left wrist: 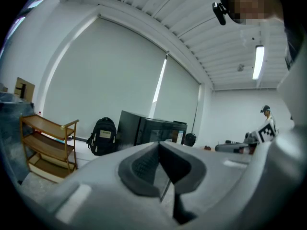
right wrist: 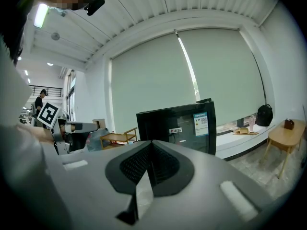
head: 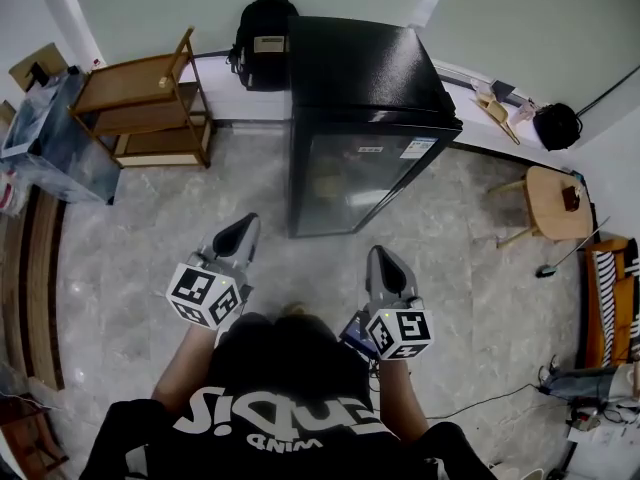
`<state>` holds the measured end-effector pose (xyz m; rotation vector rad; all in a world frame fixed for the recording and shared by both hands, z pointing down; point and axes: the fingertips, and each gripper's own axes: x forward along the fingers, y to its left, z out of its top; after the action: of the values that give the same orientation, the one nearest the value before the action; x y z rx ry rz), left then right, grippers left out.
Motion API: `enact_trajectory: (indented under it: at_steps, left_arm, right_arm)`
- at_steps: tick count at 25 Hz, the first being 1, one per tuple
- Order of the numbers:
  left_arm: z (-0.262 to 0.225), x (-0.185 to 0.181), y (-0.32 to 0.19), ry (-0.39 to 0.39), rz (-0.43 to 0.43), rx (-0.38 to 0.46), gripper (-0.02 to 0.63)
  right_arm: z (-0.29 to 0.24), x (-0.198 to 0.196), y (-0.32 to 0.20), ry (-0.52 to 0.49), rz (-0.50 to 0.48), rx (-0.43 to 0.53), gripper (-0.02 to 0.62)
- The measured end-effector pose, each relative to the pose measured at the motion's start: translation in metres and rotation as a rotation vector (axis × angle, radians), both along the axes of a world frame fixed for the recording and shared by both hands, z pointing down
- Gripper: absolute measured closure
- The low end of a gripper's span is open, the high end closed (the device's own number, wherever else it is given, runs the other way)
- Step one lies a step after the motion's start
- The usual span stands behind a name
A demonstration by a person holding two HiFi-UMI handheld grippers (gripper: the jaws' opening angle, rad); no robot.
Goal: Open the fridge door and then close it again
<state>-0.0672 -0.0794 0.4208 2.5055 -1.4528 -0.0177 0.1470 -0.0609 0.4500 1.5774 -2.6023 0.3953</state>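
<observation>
Left hand-held gripper and right hand-held gripper closed, empty; fridge stickers too small to read.

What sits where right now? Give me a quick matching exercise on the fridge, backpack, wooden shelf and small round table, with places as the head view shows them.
Things:
1. fridge
2. backpack
3. wooden shelf
4. small round table

Places:
A. at the wall, just left of the fridge
B. right side of the picture
C. centre, door shut
D. left of the backpack

Pairs: 1-C, 2-A, 3-D, 4-B
</observation>
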Motion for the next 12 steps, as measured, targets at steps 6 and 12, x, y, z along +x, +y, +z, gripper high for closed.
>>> enact_trajectory:
  at_steps: [6, 12]
  left_arm:
    - [-0.002, -0.004, -0.014, -0.014, 0.005, -0.002, 0.604]
    - [-0.005, -0.006, -0.037, -0.013, 0.049, 0.003, 0.549]
  right_arm:
    - [-0.002, -0.011, -0.02, -0.008, -0.012, -0.003, 0.598]
    - [-0.006, -0.017, -0.041, -0.011, 0.018, -0.002, 0.598]
